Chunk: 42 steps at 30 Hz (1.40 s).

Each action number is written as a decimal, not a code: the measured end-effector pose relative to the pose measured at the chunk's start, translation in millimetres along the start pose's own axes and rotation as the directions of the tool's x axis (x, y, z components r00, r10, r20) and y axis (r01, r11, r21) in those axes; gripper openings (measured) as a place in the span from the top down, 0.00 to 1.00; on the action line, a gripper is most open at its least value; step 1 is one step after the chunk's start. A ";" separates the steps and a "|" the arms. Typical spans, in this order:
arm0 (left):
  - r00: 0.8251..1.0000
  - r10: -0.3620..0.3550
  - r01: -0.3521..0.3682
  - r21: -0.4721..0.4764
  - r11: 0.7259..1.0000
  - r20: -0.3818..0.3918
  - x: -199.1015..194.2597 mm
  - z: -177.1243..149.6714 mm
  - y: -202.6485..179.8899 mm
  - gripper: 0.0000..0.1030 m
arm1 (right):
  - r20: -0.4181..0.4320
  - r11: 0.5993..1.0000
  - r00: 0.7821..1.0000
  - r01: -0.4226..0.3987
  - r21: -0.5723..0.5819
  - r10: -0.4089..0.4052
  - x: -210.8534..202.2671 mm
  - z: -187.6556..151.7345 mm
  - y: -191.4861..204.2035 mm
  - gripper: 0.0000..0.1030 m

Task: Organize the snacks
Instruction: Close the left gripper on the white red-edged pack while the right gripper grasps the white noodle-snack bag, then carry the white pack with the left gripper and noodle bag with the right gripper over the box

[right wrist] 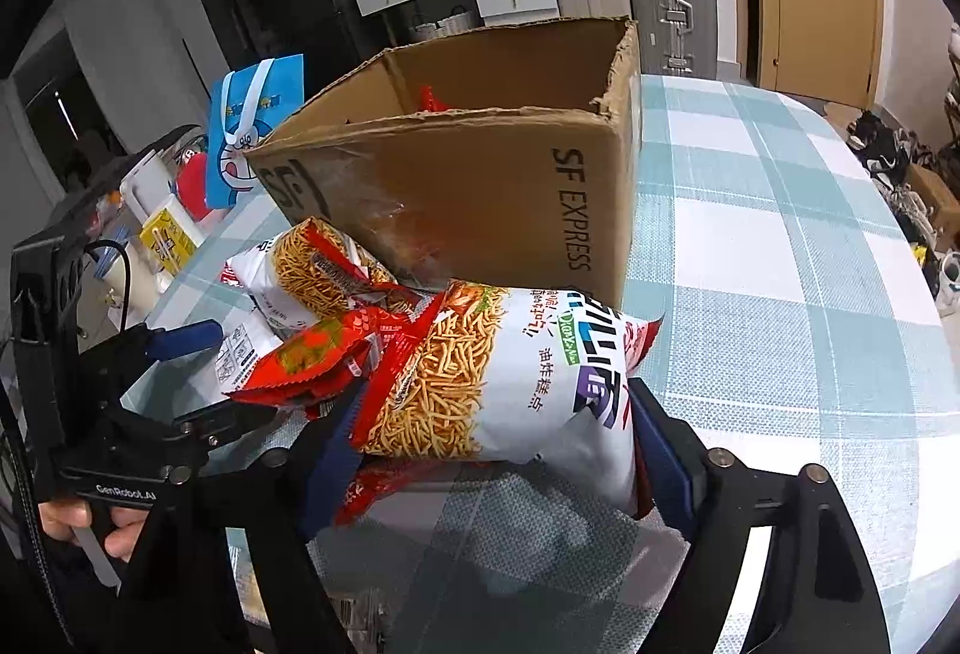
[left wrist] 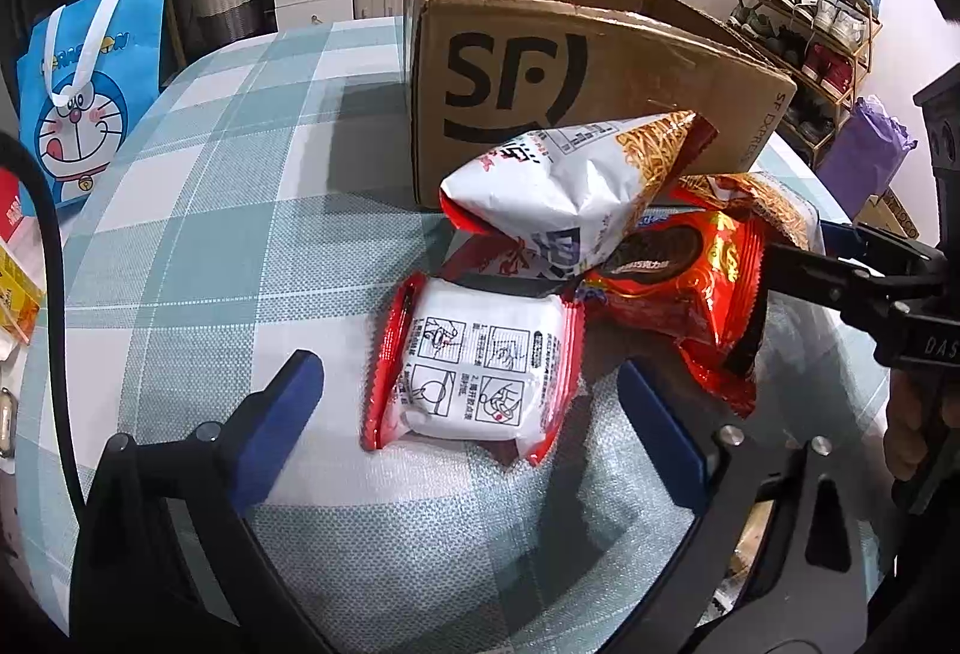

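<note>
Checked cloth covers the table [left wrist: 198, 126] by the box [left wrist: 576, 72]. Left gripper [left wrist: 468, 402] jaws apart around a puffy, crinkly packet [left wrist: 474, 378]. Right gripper [right wrist: 498, 444] jaws squeeze a soft noodle bag [right wrist: 510, 384]; hold the middle.

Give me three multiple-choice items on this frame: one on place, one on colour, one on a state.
1. What sits between the fingers of the right gripper?
A. a book
B. the noodle snack bag
C. a drink can

2. What colour is the cartoon gift bag?
A. green
B. black
C. blue

3. How is the left gripper?
A. open, with the white packet between its fingers, untouched
B. shut on a spoon
C. shut on nothing

Key:
1 B, the bag fills the gap between both blue pads.
2 C, its body is blue, with white handles.
3 A, tablecloth shows on either side of the packet, between it and the pads.
</note>
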<state>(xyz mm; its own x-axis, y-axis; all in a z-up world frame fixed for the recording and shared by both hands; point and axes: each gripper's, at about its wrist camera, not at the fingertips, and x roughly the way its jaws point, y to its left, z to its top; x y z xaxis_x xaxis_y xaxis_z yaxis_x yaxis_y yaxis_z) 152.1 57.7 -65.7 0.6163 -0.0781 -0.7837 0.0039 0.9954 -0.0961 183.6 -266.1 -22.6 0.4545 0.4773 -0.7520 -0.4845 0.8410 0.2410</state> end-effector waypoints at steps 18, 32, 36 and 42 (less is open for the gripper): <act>0.998 -0.060 0.060 0.024 0.998 -0.010 -2.8 -4.5 -4.8 0.40 | 0.056 1.000 0.998 -0.023 0.000 0.023 -26.1 -3.6 -0.7 0.24; 0.996 -0.086 0.085 0.046 0.995 0.036 -27.1 -4.8 0.9 0.55 | 0.083 1.000 0.996 -0.028 0.014 0.027 -37.4 -0.6 -6.6 0.24; 0.994 -0.094 0.091 0.040 0.995 0.060 -38.9 -3.1 4.0 0.55 | 0.101 1.000 0.995 -0.028 0.014 0.027 -44.6 -0.1 -6.2 0.24; 0.989 -0.109 0.108 0.022 0.994 0.102 -58.3 0.2 5.1 0.55 | 0.136 0.999 0.990 -0.037 0.002 0.037 -57.5 2.3 -1.8 0.24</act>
<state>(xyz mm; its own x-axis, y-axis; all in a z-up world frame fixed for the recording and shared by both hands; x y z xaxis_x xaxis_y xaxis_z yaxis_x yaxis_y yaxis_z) 116.4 67.3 -20.4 0.6891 -0.1804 -0.7018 0.0874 0.9821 -0.1667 160.1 -294.4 21.6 0.5340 0.5382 -0.6520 -0.4997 0.8230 0.2701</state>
